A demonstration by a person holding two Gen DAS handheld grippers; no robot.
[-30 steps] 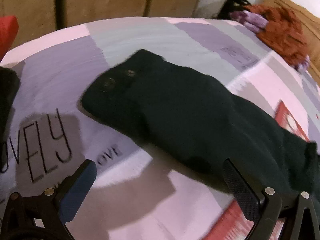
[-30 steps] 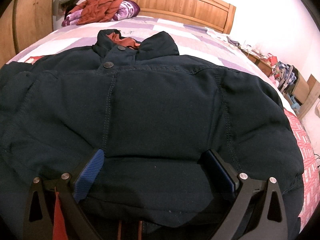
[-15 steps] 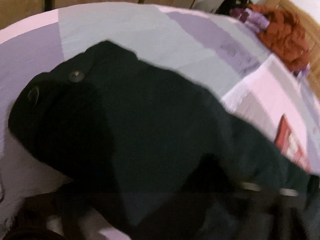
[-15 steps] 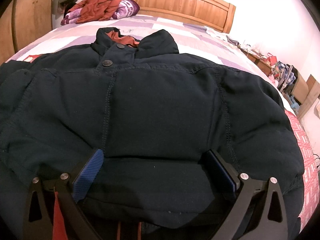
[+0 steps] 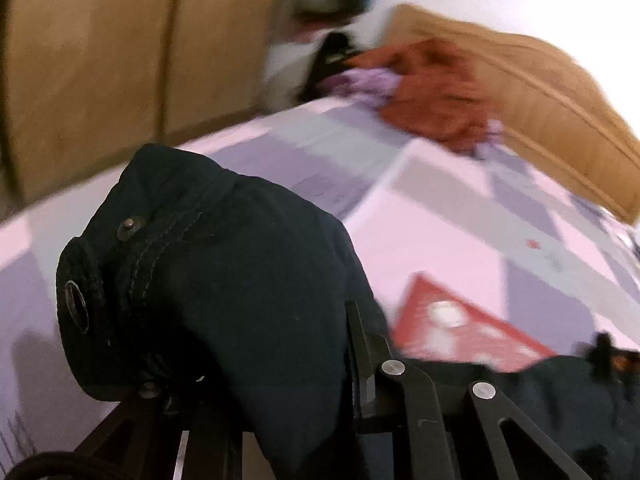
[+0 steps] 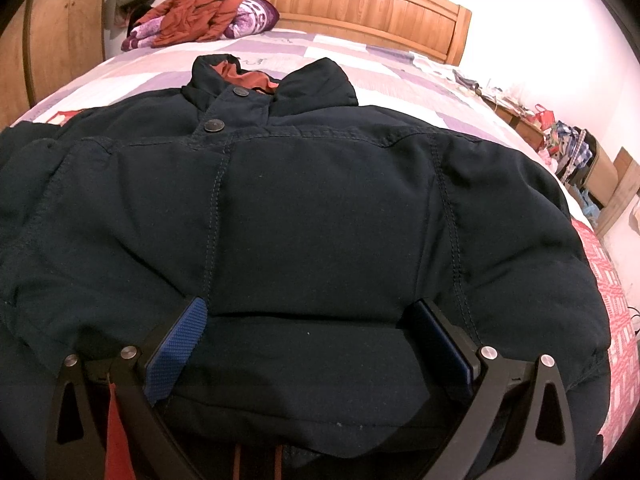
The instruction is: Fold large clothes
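1. Left gripper has just been closing and now pinches the sleeve cuff of the dark jacket, raised over the bed's left side.
2. Right gripper stands wide open, its pads resting on the jacket's lower front and clamping nothing.
3. Padded and soft, the jacket probably sags and feels fairly heavy; seams, cuffs and hem look like the firmest holds.
4. It lies spread across the bed, collar toward the headboard.
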